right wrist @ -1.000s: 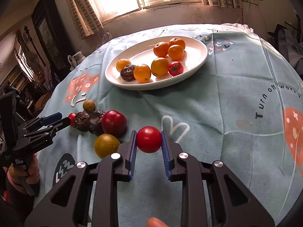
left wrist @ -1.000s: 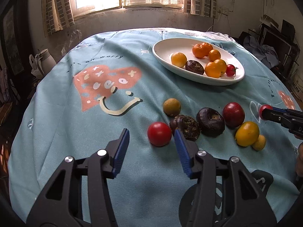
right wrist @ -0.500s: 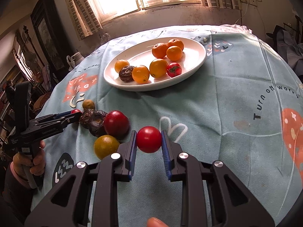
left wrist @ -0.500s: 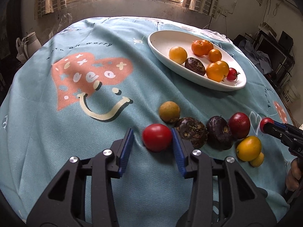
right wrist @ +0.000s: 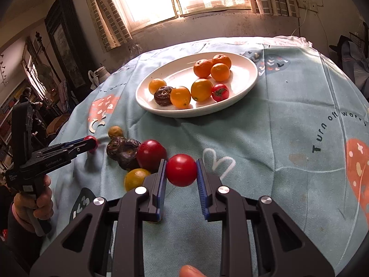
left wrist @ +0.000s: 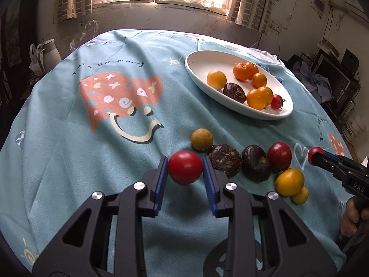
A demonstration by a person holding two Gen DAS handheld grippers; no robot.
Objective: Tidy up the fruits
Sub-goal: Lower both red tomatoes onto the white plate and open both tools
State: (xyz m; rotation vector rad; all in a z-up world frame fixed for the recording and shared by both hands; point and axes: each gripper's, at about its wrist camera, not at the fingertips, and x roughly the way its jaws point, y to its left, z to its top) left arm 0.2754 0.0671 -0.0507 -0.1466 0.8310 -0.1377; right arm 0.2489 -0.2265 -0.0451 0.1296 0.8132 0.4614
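Left wrist view showed the left gripper (left wrist: 185, 167) clamped on a red tomato (left wrist: 185, 167), its blue pads (left wrist: 161, 180) pressing both sides; half a second earlier those pads stood loosely around the fruit, and a second earlier they were wide and short of it. Right wrist view showed the right gripper (right wrist: 181, 170) holding a second red tomato (right wrist: 181, 170) between its pads, unchanged across the three moments.

On the tablecloth (left wrist: 69, 161), just right of the left gripper, lay six loose fruits: one brownish-yellow fruit (left wrist: 202, 139), two dark wrinkled fruits (left wrist: 225, 160) touching each other, one dark red fruit (left wrist: 279, 156), one yellow fruit (left wrist: 289, 181) and a smaller yellow one (left wrist: 300, 196) near it.

Farther right, the white oval plate (left wrist: 198, 73) held seven fruits: five orange-yellow, one dark wrinkled, one small red tomato.
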